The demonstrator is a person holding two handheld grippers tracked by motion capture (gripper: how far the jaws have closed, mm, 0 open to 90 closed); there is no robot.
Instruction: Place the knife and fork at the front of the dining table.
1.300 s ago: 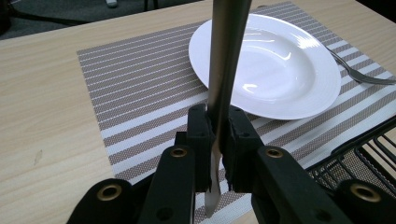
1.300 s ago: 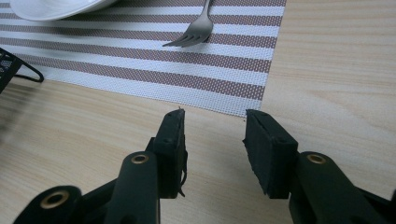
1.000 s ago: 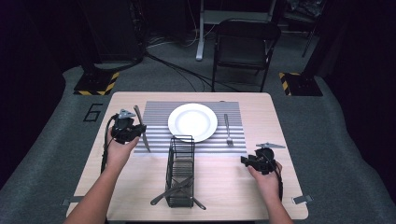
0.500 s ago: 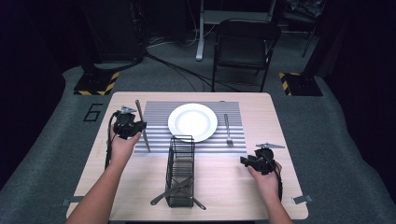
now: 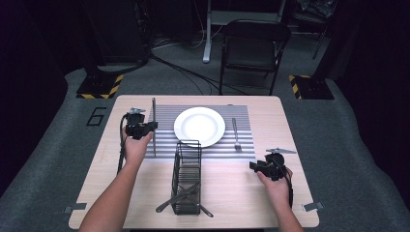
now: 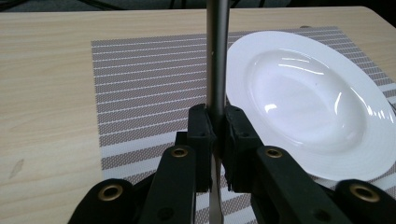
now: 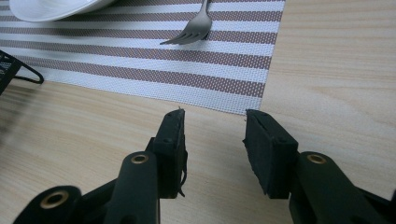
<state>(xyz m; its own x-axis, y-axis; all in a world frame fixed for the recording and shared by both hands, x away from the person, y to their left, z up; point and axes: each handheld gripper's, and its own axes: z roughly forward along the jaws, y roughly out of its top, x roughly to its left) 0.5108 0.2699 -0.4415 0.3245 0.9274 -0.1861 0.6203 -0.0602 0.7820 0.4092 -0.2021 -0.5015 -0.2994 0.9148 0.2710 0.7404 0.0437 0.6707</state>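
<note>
With the fork (image 5: pixel 235 134) already lying right of the plate (image 5: pixel 199 126), the left gripper (image 5: pixel 145 128) pinches a knife (image 5: pixel 153 126) over the placemat's (image 5: pixel 164 145) left edge, unreleased, while the right gripper (image 7: pixel 214 140) hangs spread and empty above the worktop (image 5: pixel 232 193).

Open board around the right tool, crowding around the left

Ahead of the right gripper (image 7: pixel 214 140): bare table (image 7: pixel 327 70), then the mat edge (image 7: pixel 252 100) and fork (image 7: pixel 196 25) beyond. Off to its left, well apart, the wire basket (image 5: pixel 187 176). Left gripper (image 6: pixel 215 133) clamped on a knife (image 6: pixel 217 56) low over the mat; plate (image 6: pixel 317 102) just beside on its right, free wood to its left.
</note>
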